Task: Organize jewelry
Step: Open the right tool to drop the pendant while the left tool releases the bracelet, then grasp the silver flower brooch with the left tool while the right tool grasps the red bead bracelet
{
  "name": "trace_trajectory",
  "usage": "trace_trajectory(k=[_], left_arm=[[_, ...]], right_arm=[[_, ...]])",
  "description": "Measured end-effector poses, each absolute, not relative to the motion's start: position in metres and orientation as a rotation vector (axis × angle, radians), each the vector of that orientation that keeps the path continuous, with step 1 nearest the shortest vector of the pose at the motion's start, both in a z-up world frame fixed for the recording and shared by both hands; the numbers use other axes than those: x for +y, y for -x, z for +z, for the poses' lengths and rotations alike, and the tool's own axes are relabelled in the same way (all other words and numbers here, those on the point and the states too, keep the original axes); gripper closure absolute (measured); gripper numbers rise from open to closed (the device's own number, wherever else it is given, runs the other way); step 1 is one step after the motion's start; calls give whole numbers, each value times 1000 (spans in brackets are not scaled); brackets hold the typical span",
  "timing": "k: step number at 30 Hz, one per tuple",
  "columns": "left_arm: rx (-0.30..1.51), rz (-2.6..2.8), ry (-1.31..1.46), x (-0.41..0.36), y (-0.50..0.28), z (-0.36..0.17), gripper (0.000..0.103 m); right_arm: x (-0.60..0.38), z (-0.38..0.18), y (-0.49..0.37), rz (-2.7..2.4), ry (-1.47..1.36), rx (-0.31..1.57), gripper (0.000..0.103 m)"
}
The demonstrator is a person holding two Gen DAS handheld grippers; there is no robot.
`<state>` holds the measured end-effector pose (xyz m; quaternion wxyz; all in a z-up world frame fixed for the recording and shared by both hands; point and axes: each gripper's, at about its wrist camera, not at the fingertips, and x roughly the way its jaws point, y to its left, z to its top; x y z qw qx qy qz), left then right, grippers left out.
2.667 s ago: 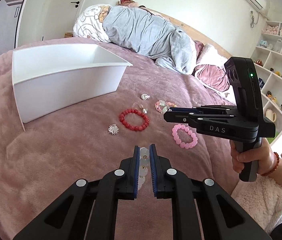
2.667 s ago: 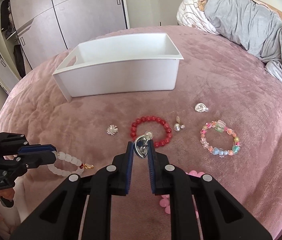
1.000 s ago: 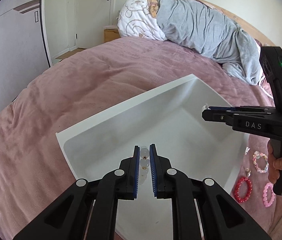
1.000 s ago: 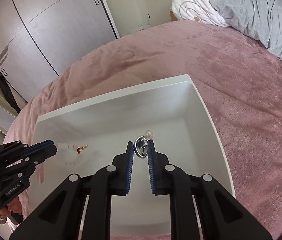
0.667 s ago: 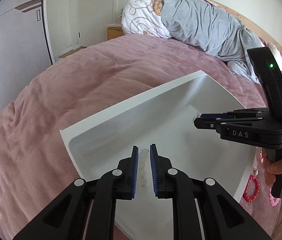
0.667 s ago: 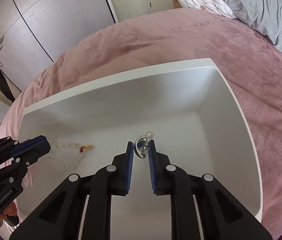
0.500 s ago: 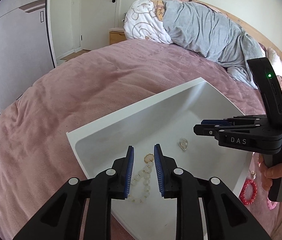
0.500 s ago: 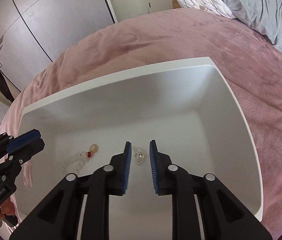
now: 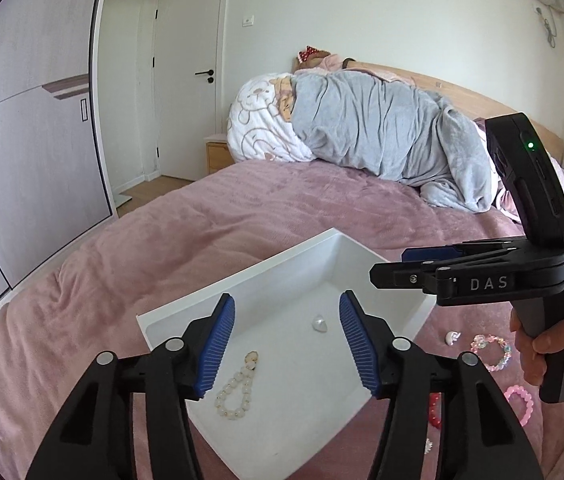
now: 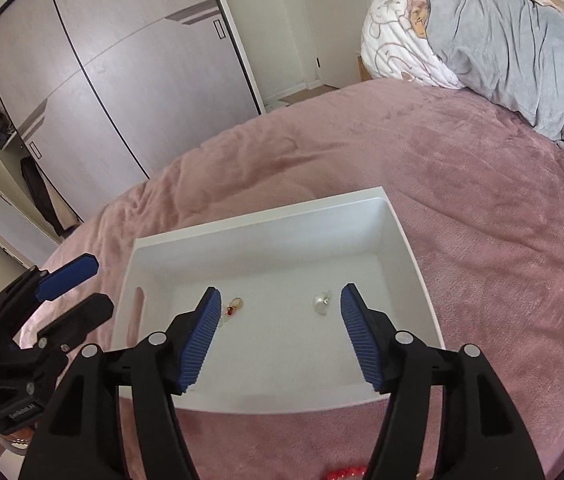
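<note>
1. The left gripper [image 9: 287, 338] is spread wide above the white bin [image 9: 242, 276], with nothing between its blue pads [image 9: 218, 344].
2. The right gripper [image 10: 280, 334] is also splayed wide and empty over the same bin [image 10: 414, 264]. It's seen side-on in the left wrist view [image 9: 410, 268], so its gap can't really be judged from there.
3. The white bead bracelet [image 9: 236, 390] is laid flat on the bin floor. In the right wrist view only its gold-and-red charm end [image 10: 234, 306] is shown; the beads are mostly hidden behind the left pad.
4. The small pearly pendant [image 9: 320, 324] is parked on the bin floor too, apart from the bracelet [image 10: 322, 302]. Its shape is too tiny to make out properly.
5. Outside the bin, on the pink bedspread [image 9: 186, 240], a multicolour bead bracelet [image 9: 490, 352], a little silver charm [image 9: 452, 336] and a pink bracelet [image 9: 520, 404] are visible. A red bracelet [image 9: 435, 410] is mostly blocked by the left gripper's finger.
6. The hand [image 9: 538, 344] on the right gripper's handle is cut off at the frame edge.
</note>
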<state>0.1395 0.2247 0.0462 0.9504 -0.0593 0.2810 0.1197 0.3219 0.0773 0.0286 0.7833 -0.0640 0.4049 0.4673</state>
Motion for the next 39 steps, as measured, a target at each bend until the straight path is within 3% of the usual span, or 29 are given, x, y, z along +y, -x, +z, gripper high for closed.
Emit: trace_trajectory(k=[3, 6, 15, 19, 35, 39], left_arm=[[516, 204, 133, 195, -123, 53, 23], [456, 190, 96, 160, -106, 52, 12], [444, 199, 59, 101, -85, 49, 4], [435, 188, 149, 92, -70, 35, 4], [627, 206, 79, 65, -94, -58, 4], [665, 197, 72, 61, -103, -77, 4]], right_arm=[[30, 42, -303, 1001, 113, 796, 24], [-11, 42, -287, 965, 127, 749, 23], [-104, 38, -256, 879, 145, 639, 22], [-136, 33, -247, 840, 93, 587, 14], [-137, -17, -252, 866, 117, 695, 15], [-121, -38, -252, 880, 208, 732, 36]])
